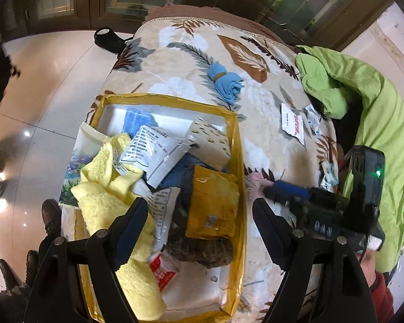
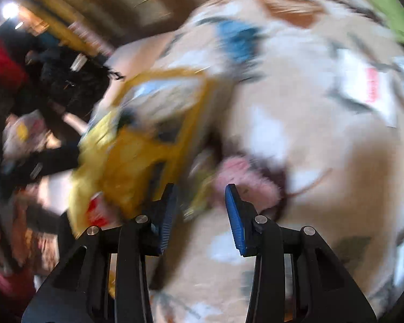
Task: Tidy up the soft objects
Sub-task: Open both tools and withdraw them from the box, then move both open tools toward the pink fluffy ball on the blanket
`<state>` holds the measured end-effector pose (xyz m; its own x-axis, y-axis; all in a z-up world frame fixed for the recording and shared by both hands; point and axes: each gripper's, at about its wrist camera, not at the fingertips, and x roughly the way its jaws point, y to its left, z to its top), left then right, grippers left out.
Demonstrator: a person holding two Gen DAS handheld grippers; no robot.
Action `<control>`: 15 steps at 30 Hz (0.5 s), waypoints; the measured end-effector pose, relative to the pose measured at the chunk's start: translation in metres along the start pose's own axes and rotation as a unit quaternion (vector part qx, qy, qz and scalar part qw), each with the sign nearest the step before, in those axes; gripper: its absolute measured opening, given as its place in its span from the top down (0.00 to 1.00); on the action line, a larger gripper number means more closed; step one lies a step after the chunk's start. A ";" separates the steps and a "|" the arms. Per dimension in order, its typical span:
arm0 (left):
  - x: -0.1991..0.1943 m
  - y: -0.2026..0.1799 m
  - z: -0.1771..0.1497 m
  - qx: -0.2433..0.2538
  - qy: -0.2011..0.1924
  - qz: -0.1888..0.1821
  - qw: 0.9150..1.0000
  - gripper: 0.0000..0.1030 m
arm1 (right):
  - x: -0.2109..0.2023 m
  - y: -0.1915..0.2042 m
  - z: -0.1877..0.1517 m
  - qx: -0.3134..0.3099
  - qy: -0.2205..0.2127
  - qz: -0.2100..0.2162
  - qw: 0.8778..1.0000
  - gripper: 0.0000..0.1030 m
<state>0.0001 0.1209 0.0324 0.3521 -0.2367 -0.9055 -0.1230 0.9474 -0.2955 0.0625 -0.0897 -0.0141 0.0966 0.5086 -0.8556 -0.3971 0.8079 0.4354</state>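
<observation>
we see a bed covered by a cream leaf-print blanket [image 1: 175, 62]; directly on it sit a white box with yellow-taped rim [image 1: 235, 145], a rolled blue cloth [image 1: 226, 80], a white sachet with red print [image 1: 293, 122], smaller sachets [image 1: 313, 119] just beside it, a pink fluffy item [image 1: 256, 181] touching the box's right side, and a green duvet [image 1: 374, 102] at the right edge.

fluffy yellow towel [image 1: 113, 202], glossy floor [image 1: 40, 102]
</observation>
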 end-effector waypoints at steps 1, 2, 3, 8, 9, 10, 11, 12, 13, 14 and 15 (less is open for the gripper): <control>-0.001 -0.001 0.000 0.000 -0.001 -0.002 1.000 0.22 | -0.003 -0.006 0.000 0.015 -0.005 -0.018 1.000 0.64; -0.001 -0.002 0.001 -0.001 -0.003 -0.006 1.000 0.22 | -0.007 -0.008 -0.003 0.025 -0.003 -0.017 1.000 0.64; -0.001 -0.002 0.002 -0.002 -0.003 -0.007 1.000 0.22 | -0.008 -0.006 -0.007 0.024 0.006 0.014 1.000 0.64; 0.002 -0.006 0.000 -0.001 0.004 -0.006 1.000 0.22 | 0.018 0.019 -0.024 -0.035 0.095 0.040 0.994 0.64; 0.002 -0.008 -0.001 0.001 0.004 -0.005 1.000 0.22 | 0.020 0.015 -0.021 -0.030 0.084 0.021 0.996 0.64; 0.003 -0.010 -0.002 0.005 0.004 -0.003 1.000 0.22 | 0.016 0.004 -0.014 -0.011 0.055 0.001 0.998 0.64; 0.004 -0.013 -0.003 0.011 0.006 0.001 1.000 0.22 | 0.011 -0.005 -0.010 0.012 0.034 -0.007 0.999 0.64; 0.005 -0.016 -0.003 0.015 0.008 0.003 1.000 0.22 | 0.002 -0.018 -0.005 0.045 0.007 -0.017 0.999 0.64; 0.006 -0.018 -0.003 0.019 0.007 0.004 1.000 0.22 | -0.008 -0.026 -0.003 0.066 -0.012 -0.021 0.998 0.64; 0.007 -0.022 -0.003 0.023 0.005 0.006 1.000 0.22 | -0.017 -0.029 -0.005 0.075 -0.025 -0.017 0.997 0.64; 0.009 -0.025 -0.003 0.025 0.003 0.008 1.000 0.22 | -0.027 -0.029 -0.009 0.075 -0.034 -0.016 0.996 0.64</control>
<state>0.0033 0.0949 0.0309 0.3446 -0.2219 -0.9122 -0.0816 0.9609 -0.2646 0.0628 -0.1294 -0.0064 0.1698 0.4974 -0.8507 -0.2524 0.8564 0.4504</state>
